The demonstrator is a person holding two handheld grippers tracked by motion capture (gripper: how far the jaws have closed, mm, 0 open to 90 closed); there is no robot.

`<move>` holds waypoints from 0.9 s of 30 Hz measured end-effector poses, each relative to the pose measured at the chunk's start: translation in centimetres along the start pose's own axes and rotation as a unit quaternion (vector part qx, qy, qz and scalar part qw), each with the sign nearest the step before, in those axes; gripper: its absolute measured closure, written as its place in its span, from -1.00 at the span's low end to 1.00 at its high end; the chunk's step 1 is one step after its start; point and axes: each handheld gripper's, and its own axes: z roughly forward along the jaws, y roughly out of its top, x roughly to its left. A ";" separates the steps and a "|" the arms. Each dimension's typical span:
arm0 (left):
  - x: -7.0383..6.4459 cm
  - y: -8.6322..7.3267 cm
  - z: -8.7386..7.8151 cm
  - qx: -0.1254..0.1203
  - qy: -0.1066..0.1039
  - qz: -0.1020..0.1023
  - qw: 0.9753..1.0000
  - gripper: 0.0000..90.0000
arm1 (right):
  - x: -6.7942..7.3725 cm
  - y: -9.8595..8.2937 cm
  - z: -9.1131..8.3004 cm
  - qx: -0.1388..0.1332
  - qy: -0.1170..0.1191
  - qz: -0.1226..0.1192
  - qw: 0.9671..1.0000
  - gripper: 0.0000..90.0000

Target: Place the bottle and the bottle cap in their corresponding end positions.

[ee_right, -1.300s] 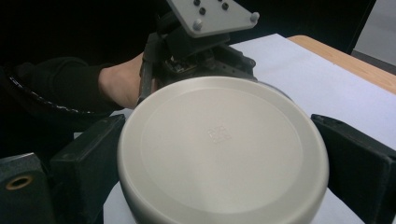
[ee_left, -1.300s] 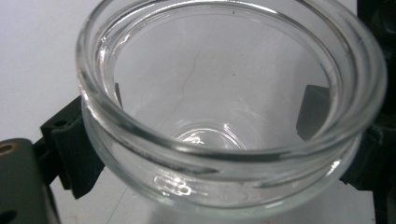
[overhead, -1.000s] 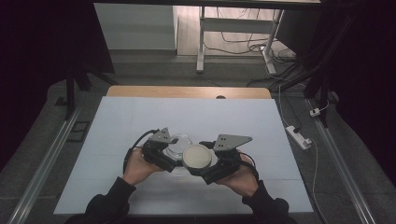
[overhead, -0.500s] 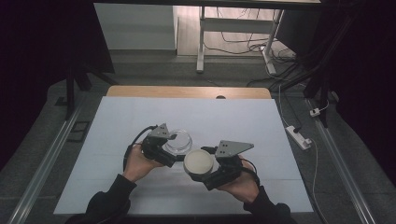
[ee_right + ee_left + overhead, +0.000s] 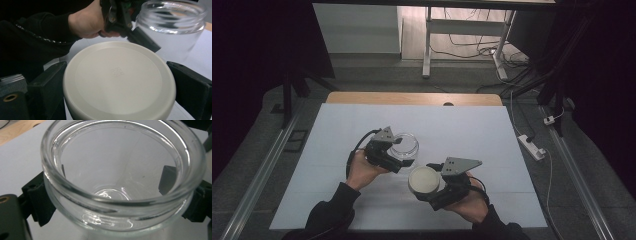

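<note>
While we hold both parts:
Jar (image 5: 404, 146): clamped in left hand-held gripper (image 5: 398, 159), open
Lid (image 5: 424, 180): off, gripped by right hand-held gripper (image 5: 426, 187), at jar's 5 o'clock
Left: setting lid down

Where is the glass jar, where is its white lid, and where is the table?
glass jar (image 5: 405, 145), high view, on its clear side wall.
white lid (image 5: 117, 77), right gripper view, on the middle of its flat top.
table (image 5: 472, 125), high view, on a bare part of its pale top.
</note>
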 end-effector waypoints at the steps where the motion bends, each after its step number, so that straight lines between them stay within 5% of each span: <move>1: 0.1 0.1 0.0 -0.001 0.000 -0.001 1.000 -0.84 | 0.1 -0.2 0.1 0.001 0.001 0.000 1.000 -0.84; 27: 2.8 1.5 2.3 -0.010 0.016 -0.006 1.000 -0.84 | 0.5 -2.9 2.1 0.023 -0.003 -0.005 1.000 -0.84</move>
